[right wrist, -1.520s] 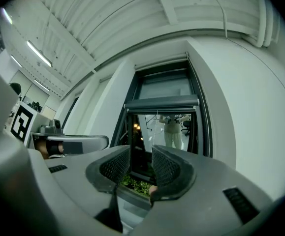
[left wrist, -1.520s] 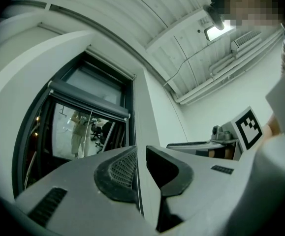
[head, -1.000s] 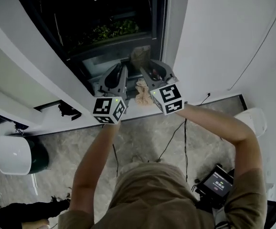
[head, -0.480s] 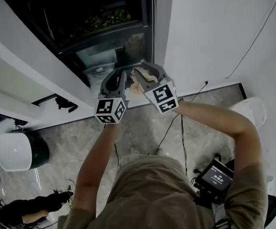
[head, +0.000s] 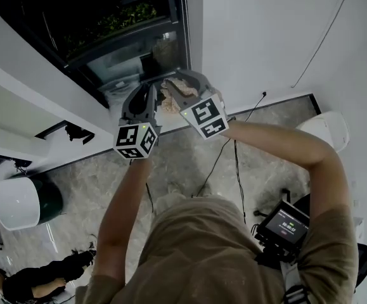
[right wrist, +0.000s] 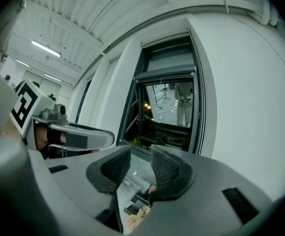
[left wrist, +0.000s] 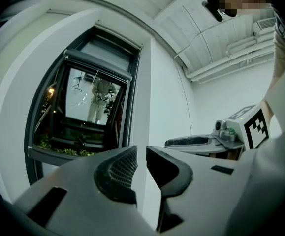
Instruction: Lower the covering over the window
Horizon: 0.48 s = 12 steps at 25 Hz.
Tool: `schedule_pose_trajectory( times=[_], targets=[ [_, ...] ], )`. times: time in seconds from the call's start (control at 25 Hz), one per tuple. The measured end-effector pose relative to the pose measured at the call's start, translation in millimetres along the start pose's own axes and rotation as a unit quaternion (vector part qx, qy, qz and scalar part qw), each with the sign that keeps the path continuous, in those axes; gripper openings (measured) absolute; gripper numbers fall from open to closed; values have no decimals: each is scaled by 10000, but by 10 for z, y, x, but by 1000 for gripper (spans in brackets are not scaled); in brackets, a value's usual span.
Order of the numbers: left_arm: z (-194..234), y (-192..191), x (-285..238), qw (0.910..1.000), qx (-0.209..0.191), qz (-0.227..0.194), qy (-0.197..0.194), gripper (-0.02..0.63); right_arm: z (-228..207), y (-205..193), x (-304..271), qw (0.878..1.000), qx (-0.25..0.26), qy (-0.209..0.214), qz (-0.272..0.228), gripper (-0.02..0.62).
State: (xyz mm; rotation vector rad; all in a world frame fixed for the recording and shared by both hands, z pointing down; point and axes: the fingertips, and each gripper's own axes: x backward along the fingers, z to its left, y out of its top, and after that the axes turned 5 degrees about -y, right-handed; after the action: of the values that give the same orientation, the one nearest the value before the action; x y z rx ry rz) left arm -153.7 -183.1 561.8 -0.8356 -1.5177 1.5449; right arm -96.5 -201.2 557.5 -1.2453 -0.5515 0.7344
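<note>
The dark window (head: 120,37) is set in a white wall, with plants outside its lower edge. In the gripper views it is straight ahead (left wrist: 93,107) (right wrist: 167,112), and a grey band (right wrist: 167,60) spans its top. Both grippers are held level, side by side, in front of the lower right corner. My left gripper (head: 150,90) (left wrist: 142,154) has a narrow gap between its jaws and nothing shows in it. The jaws of my right gripper (head: 173,86) (right wrist: 141,156) stand wider apart and hold nothing. No pull cord is visible at either gripper.
A beige crumpled thing (head: 169,101) (right wrist: 137,218) lies on the sill (head: 107,100) below the grippers. Black cables (head: 234,163) run down the wall and across the stone floor. A white round seat (head: 18,201) stands at left, and a screen device (head: 283,228) at lower right.
Both grippers have come down together along the window's right side, and the head view has swung with them. Their jaws look the same as before.
</note>
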Motion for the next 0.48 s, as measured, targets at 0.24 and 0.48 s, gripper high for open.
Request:
schedule_pose_trajectory(
  times=[0.24,0.48],
  targets=[
    [-380,3,169,10000,11,-37,37,51,7,33,361,9999,55,88,-54,133],
    [-600,-35,300,9999,10,-53,118,51,-21,59,633,9999,41,91,-122,133]
  ],
)
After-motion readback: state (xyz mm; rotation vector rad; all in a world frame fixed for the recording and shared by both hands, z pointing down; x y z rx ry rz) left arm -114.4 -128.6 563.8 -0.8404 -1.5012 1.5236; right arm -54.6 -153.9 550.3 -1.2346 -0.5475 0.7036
